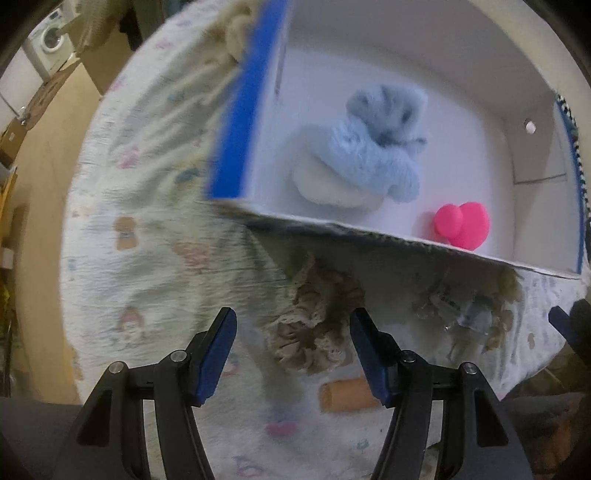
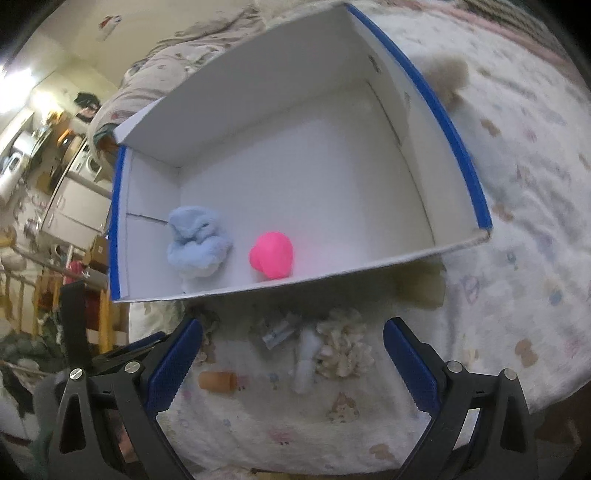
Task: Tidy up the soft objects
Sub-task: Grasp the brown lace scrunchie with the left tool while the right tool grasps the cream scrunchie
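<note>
A white box with blue edges (image 1: 236, 122) (image 2: 458, 147) lies on a patterned bedsheet. Inside it are a light blue plush toy (image 1: 373, 147) (image 2: 195, 240) and a pink soft object (image 1: 461, 223) (image 2: 271, 254). On the sheet in front of the box lie a beige lacy scrunchie (image 1: 314, 325) (image 2: 343, 347), a clear crinkled wrapper (image 1: 458, 310) (image 2: 277, 330) and a small white soft piece (image 2: 306, 358). My left gripper (image 1: 293, 354) is open, just short of the scrunchie. My right gripper (image 2: 291, 373) is open above the scrunchie and the white piece.
A beige fluffy object (image 2: 448, 79) (image 1: 236, 29) lies beyond the box's far corner. The bed's edge drops off to a cluttered room with a washing machine (image 1: 50, 40) and wooden furniture (image 2: 22, 295). The left gripper's body (image 2: 77, 325) shows at the right wrist view's left.
</note>
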`<state>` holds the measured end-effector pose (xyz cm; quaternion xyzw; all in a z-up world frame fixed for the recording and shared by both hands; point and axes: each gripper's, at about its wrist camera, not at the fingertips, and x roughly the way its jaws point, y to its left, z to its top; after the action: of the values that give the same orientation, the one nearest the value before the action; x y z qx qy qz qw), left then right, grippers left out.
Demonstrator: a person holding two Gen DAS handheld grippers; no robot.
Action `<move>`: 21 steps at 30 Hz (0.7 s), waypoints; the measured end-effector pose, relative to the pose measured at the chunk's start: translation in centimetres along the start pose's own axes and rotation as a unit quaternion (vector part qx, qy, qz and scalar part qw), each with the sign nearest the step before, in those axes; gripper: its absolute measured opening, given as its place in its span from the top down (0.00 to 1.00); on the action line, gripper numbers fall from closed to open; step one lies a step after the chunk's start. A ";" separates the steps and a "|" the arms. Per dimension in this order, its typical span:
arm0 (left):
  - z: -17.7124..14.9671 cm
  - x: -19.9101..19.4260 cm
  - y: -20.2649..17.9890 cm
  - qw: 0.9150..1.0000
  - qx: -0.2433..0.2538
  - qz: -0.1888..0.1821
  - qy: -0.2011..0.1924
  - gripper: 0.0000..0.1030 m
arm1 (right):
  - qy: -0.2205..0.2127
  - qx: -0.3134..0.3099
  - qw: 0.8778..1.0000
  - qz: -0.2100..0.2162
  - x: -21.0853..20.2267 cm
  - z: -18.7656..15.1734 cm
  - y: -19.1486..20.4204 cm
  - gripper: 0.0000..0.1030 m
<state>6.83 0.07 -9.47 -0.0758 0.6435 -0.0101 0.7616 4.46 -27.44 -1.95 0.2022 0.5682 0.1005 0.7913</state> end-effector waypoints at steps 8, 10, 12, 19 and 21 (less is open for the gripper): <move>0.4 1.9 -1.6 1.000 0.013 0.008 0.021 0.87 | 0.031 0.087 0.996 0.011 1.1 0.0 -4.4 0.25; 0.4 1.8 -1.9 1.000 0.018 -0.005 0.023 0.91 | 0.052 0.105 0.993 0.012 2.0 -0.2 -5.1 0.27; 0.3 1.4 -2.0 1.000 0.019 -0.007 0.015 0.91 | 0.065 0.104 0.992 0.005 2.8 -0.4 -5.0 0.28; 0.1 -0.7 -1.9 1.000 0.015 -0.011 -0.013 0.92 | 0.102 0.080 0.991 -0.024 5.7 -0.6 -4.0 0.47; 0.0 -1.4 -1.7 1.000 0.015 -0.014 -0.019 0.92 | 0.107 0.079 0.991 -0.025 6.1 -0.7 -4.0 0.65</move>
<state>6.69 -1.44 -7.94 -0.0737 0.6275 -0.0292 0.7746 5.53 -28.48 -9.17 0.2382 0.6608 0.0564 0.7095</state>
